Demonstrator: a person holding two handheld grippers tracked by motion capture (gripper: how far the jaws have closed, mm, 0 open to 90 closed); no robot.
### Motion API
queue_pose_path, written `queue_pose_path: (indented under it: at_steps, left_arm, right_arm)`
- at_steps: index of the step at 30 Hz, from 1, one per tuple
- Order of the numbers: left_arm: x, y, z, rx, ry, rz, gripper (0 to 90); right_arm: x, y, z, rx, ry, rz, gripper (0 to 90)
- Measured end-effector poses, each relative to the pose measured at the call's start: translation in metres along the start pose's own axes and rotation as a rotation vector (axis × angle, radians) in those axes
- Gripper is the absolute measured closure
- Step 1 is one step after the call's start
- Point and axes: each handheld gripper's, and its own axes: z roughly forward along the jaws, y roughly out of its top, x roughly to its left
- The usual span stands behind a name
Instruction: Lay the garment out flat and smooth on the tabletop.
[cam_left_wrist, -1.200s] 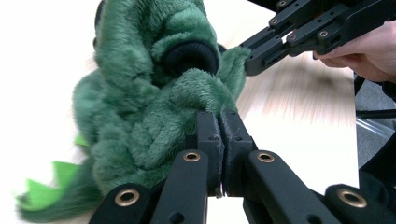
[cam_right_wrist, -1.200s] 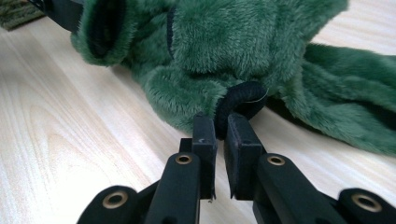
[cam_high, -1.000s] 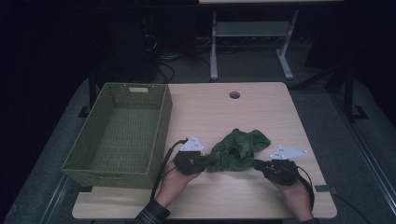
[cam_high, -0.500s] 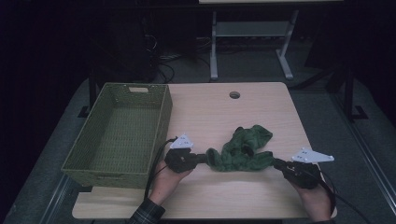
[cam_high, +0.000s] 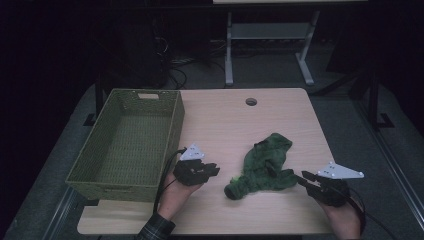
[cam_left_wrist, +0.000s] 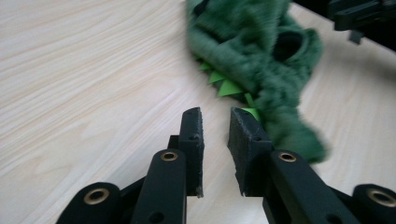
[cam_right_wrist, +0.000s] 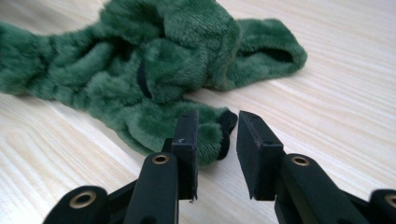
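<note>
Green plush garment (cam_high: 262, 167) lies loose; both grippers seemingly empty.

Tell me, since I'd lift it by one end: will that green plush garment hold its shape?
Probably not. The green plush garment lies crumpled in soft folds, so it would likely droop from either tool. Its fluffy pile suggests it's light and grips well. Pushed, it would probably bunch rather than slide across the table.

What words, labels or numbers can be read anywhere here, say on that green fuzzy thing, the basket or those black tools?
None can be read. The green plush garment shows only fur and light green spikes, with no tag in sight. The woven basket, the wooden table, the left gripper and the right gripper all show plain surfaces with no writing.
</note>
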Motion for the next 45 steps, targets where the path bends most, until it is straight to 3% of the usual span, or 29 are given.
queue_pose_path:
  at_steps: [2, 6, 10, 13, 16, 19, 27, 29, 32, 35, 40, 45]
  left_arm:
    - [-0.006, 0.003, -0.001, -0.011, -0.039, 0.005, 78.7]
    - [-0.028, 0.009, 0.004, 0.001, -0.118, 0.054, 86.3]
    - [-0.049, 0.006, 0.020, 0.060, -0.156, 0.104, 89.2]
    - [-0.055, -0.001, 0.032, 0.108, -0.173, 0.113, 89.3]
    - [-0.053, -0.006, 0.042, 0.143, -0.162, 0.105, 89.3]
    - [-0.046, -0.012, 0.048, 0.169, -0.125, 0.099, 89.3]
    - [-0.024, -0.018, 0.053, 0.187, -0.051, 0.084, 89.5]
    - [-0.019, -0.019, 0.054, 0.185, -0.065, 0.057, 89.6]
    - [-0.018, -0.019, 0.052, 0.201, -0.060, 0.076, 89.6]
    - [-0.017, -0.021, 0.047, 0.209, -0.066, 0.068, 89.6]
    - [-0.012, -0.028, 0.037, 0.214, -0.095, 0.024, 89.6]
    - [-0.011, -0.038, 0.019, 0.244, -0.096, 0.028, 89.7]
  right_arm:
    - [0.002, 0.002, -0.002, -0.011, 0.008, -0.005, 73.0]
    - [0.007, 0.003, 0.005, 0.007, 0.042, -0.019, 80.5]
    - [0.008, 0.003, 0.016, 0.040, 0.069, -0.030, 88.1]
    - [0.006, 0.004, 0.022, 0.052, 0.086, -0.023, 89.6]
    - [0.003, 0.005, 0.028, 0.058, 0.090, -0.024, 89.6]
    - [-0.001, 0.004, 0.036, 0.090, 0.097, -0.022, 89.6]
    - [0.000, -0.001, 0.047, 0.179, 0.108, -0.042, 89.6]
    - [0.001, -0.001, 0.049, 0.189, 0.113, -0.053, 89.6]
    - [0.003, -0.001, 0.048, 0.196, 0.111, -0.075, 89.8]
    - [0.008, -0.003, 0.045, 0.205, 0.134, -0.077, 89.8]
    - [0.023, -0.006, 0.037, 0.222, 0.171, -0.098, 89.8]
    - [0.038, -0.010, 0.031, 0.228, 0.207, -0.124, 89.8]
